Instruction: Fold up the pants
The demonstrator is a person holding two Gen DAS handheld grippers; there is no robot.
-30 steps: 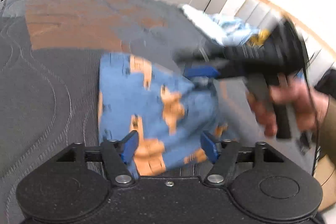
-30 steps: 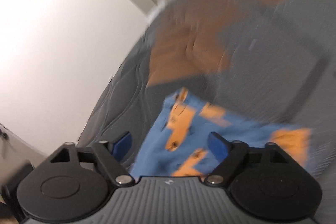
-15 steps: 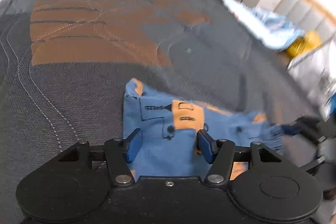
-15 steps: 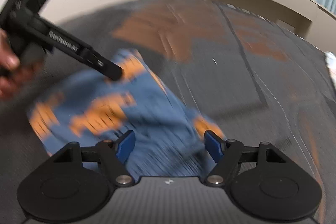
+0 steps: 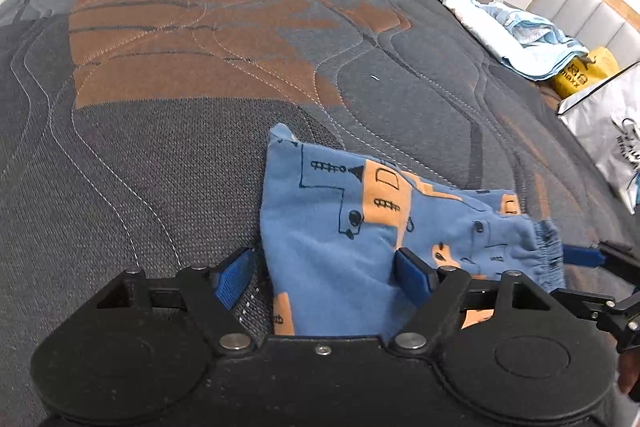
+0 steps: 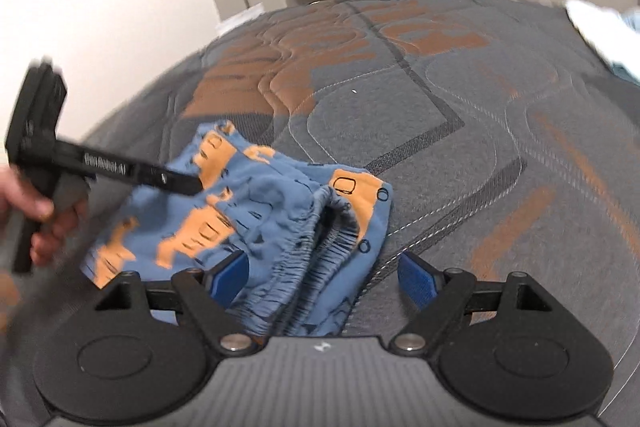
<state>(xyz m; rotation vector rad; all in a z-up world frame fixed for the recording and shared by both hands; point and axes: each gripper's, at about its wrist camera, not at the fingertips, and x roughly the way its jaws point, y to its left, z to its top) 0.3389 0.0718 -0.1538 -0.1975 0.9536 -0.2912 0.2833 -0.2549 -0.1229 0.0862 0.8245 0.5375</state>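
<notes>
Honestly, a fair part of the pants (image 5: 340, 227) is lost to me: in the left wrist view their near edge slips under the gripper body, and in the right wrist view the same happens to the gathered waistband, while the left side of that picture is smeared by motion. They lie folded into a small bundle on the mattress (image 5: 160, 147), soft blue knit with orange blocks and thin dark line drawings, the ribbed elastic waistband bunched into two ridges on the right gripper's side. My left gripper (image 5: 326, 273) has its jaws opening; the cloth sits between the blue ribbed pads, its right pad lies at the fabric, the left pad stands clear over bare mattress, so nothing is pinched. My right gripper (image 6: 324, 277) is likewise opening, jaws wide, the waistband lying between them nearer the left pad; whether that pad touches the cloth I cannot tell. Seen from the right wrist, a hand (image 6: 36, 215) grips the left tool's black handle, blurred and cut by the frame. The mattress is grey quilted weave with rust-brown patches and wavy pale stitching. Far off lie a crumpled light-blue blanket (image 5: 516, 35), a yellow bag (image 5: 580, 75) half hidden behind it, and a silvery bag (image 5: 608, 123) cut by the edge.
</notes>
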